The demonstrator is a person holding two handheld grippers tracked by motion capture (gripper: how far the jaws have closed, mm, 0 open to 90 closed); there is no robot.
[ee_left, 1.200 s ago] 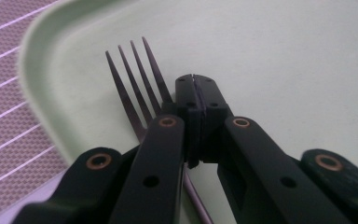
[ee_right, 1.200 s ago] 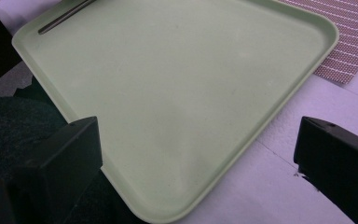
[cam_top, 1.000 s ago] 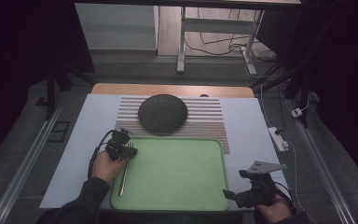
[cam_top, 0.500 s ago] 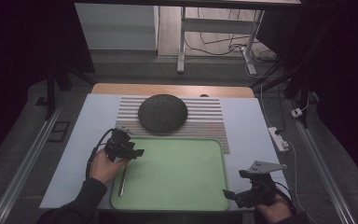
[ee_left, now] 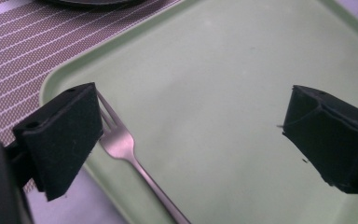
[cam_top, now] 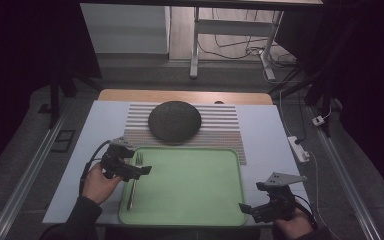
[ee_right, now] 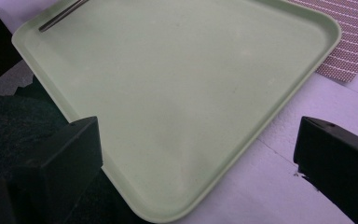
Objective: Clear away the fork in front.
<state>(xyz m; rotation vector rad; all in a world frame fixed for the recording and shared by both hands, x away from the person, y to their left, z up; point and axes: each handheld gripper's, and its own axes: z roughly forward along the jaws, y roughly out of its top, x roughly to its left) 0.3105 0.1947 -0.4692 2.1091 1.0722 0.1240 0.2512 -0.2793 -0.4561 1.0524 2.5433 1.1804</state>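
The left tongs [cam_top: 130,167] hang over the near-left part of the green tray [cam_top: 190,200], spread wide, with nothing between the jaws; from their own camera the two black pads stand far apart, and the fork [ee_left: 121,144] lies on the tray just behind the left-hand pad, not gripped. From above, the fork [cam_top: 134,182] rests flat along the tray's left edge, at about nine o'clock of the tray, tines pointing away from the person toward the striped mat [cam_top: 220,130], handle toward the near rim. The right tongs [cam_top: 260,210] sit off the tray's near-right corner, at roughly four o'clock, also gaping and empty, aimed across the bare green surface [ee_right: 177,93] with the fork's handle [ee_right: 60,16] at the far corner of their view. The dark round plate [cam_top: 174,121] sits on the mat at twelve o'clock, well apart from the tray's contents and untouched by either tool. My guess is this is table laying onto the tray, and that only the fork is in place. The plate is not yet on the tray. I can't tell from here whether the left tongs are coming for the fork or leaving it.
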